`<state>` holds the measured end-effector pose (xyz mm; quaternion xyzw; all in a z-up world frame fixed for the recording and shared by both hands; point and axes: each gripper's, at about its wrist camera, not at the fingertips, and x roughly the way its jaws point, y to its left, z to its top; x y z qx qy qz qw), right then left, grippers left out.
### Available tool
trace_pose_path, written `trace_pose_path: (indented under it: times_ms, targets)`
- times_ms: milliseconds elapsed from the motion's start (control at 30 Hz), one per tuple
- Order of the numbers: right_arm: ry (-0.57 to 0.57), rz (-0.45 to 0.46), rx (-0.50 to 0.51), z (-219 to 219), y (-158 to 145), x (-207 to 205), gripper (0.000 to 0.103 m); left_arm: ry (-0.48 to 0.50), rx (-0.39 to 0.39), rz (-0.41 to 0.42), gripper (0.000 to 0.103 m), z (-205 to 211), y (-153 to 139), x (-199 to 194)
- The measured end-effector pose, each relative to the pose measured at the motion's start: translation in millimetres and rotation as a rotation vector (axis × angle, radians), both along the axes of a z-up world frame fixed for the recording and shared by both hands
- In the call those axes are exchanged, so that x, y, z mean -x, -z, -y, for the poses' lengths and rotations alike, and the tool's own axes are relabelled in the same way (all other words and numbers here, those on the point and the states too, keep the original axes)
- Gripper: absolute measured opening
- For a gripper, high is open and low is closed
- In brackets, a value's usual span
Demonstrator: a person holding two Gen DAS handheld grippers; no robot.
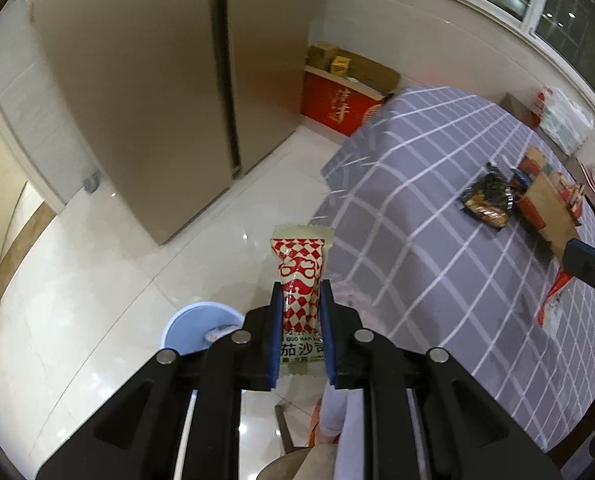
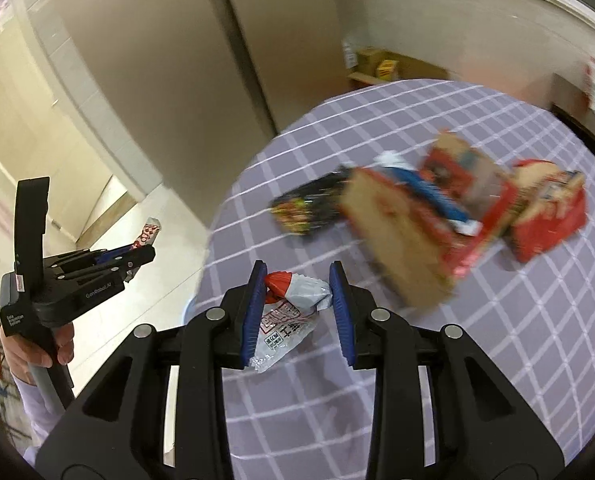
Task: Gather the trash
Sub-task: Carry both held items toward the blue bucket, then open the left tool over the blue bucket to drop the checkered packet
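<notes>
My left gripper (image 1: pixel 299 285) is shut on a red-and-white checkered sauce sachet (image 1: pixel 302 258), which stands upright between the blue pads over the floor beside the table. A light blue bin (image 1: pixel 199 326) sits on the floor below and to the left of it. My right gripper (image 2: pixel 297 271) is over the table's near edge, shut on a crumpled silver, white and red wrapper (image 2: pixel 291 308). The right wrist view also shows the left gripper (image 2: pixel 139 250) at far left, held by a hand (image 2: pixel 37 354), with the sachet (image 2: pixel 150 231) sticking out of it.
The round table (image 1: pixel 437 184) has a purple grid cloth. On it lie a black snack wrapper (image 1: pixel 487 197) and torn red cardboard boxes (image 2: pixel 469 200). A tall beige fridge (image 1: pixel 137 92) stands to the left, with cartons (image 1: pixel 337 100) against the far wall.
</notes>
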<state>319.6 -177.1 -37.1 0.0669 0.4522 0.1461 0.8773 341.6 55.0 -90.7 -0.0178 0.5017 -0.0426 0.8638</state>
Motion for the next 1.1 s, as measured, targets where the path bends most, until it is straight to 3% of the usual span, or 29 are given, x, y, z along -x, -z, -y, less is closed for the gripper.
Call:
trace_pose_path:
  times_ms: [533,833,900,967,1100]
  targets:
    - [-0.255,-0.027,0.031,-133.0,9.5,-12.8,0.032,-0.225,0.008,-0.040,0.016,-104.6,13.7,50.5]
    - [-0.342,-0.069,0.060,-189.9,26.4,-21.9,0.032,-0.290,0.027,-0.055,0.017,-135.7,21.7,58.5]
    - [-0.345,-0.079,0.063,-193.5,30.3,-25.4,0.032,-0.294,0.012,-0.048,0.022,-136.7,22.1,55.0]
    - [-0.341,-0.091,0.064,-196.1,34.2,-27.9,0.032,-0.300,0.009,-0.036,0.050,-135.9,23.1,52.0]
    - [-0.320,-0.110,0.073,-190.8,40.5,-29.0,0.032,-0.292,0.031,-0.043,0.050,-136.3,27.3,46.5]
